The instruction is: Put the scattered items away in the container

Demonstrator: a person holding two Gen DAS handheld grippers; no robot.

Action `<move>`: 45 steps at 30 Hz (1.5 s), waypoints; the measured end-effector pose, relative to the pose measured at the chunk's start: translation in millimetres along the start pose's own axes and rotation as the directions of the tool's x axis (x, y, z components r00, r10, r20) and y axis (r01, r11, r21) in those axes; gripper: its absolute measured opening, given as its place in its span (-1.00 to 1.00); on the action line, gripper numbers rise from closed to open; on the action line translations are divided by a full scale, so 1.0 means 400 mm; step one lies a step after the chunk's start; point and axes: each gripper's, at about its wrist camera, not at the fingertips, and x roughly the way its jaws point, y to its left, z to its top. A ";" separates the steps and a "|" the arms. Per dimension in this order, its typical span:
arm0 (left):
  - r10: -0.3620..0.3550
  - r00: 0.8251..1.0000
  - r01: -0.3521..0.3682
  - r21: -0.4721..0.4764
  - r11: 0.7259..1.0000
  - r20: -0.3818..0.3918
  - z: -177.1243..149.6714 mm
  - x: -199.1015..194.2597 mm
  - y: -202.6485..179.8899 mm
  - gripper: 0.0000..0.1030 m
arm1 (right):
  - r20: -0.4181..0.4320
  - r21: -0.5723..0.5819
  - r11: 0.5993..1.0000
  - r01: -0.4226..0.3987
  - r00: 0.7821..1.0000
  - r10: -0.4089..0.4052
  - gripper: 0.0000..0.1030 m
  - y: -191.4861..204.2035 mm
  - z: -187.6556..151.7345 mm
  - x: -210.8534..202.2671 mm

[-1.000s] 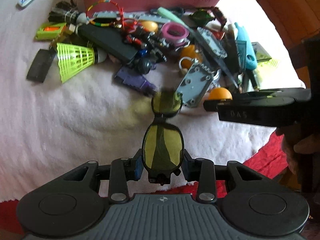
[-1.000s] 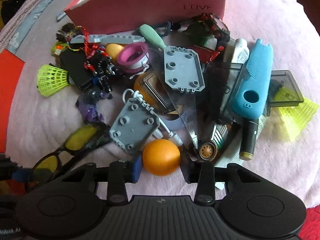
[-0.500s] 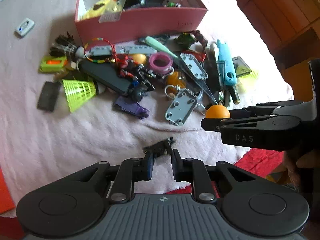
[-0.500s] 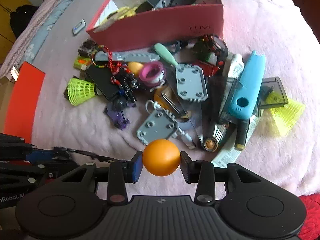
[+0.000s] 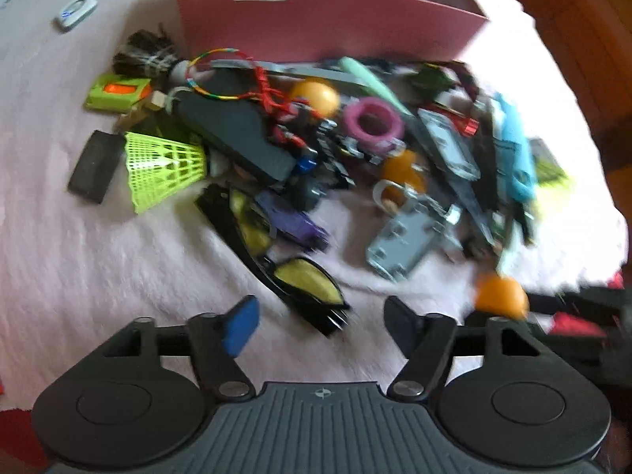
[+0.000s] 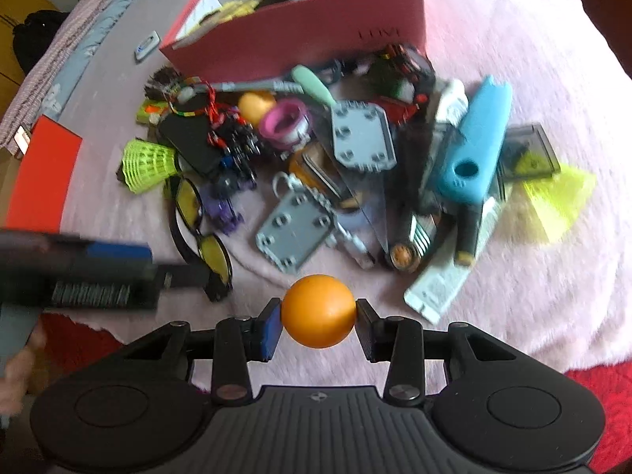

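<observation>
Right gripper clamping orange ball.

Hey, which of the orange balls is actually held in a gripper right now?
The orange ball clamped in the right gripper, clear of the blanket. The other orange ball lies loose in the clutter beside the pink ring.

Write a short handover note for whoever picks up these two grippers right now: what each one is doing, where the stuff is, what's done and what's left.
Left gripper: jaws opening, nothing gripped. The yellow-lens glasses lie on the pink blanket just ahead of its fingertips, at the near edge of the pile.
Right gripper: shut on the orange ball, held above the blanket, not yet at the box.
The red box stands behind the pile and already holds several items.
Left to do: drop the ball in the box, then the glasses, the green shuttlecock, the blue case, the grey plates and the rest of the clutter.
</observation>
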 end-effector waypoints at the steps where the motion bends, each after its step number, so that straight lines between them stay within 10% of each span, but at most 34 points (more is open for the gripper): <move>1: 0.013 1.000 -0.013 -0.016 1.000 0.007 0.003 0.012 0.004 0.53 | -0.007 0.001 1.000 0.003 1.000 -0.003 -0.18 -0.003 -0.007 0.004; 9: 0.023 0.997 -0.039 -0.231 0.972 -0.072 0.019 0.135 0.049 0.45 | -0.051 -0.011 1.000 0.020 0.998 -0.021 -0.18 -0.017 -0.041 0.037; 13: 0.039 0.997 -0.051 -0.183 0.982 -0.069 0.016 0.135 0.034 -0.11 | -0.055 -0.009 1.000 0.018 0.998 -0.018 -0.18 -0.020 -0.040 0.038; 33: -0.031 1.000 0.031 -0.076 0.997 -0.001 -0.034 -0.091 0.028 -0.24 | 0.010 -0.046 0.998 -0.030 0.999 0.031 -0.18 0.015 0.046 -0.019; 45: -0.037 0.999 0.037 -0.011 0.999 0.025 0.000 -0.170 0.009 -0.76 | 0.058 -0.065 0.997 -0.038 0.997 0.042 -0.18 0.037 0.076 -0.073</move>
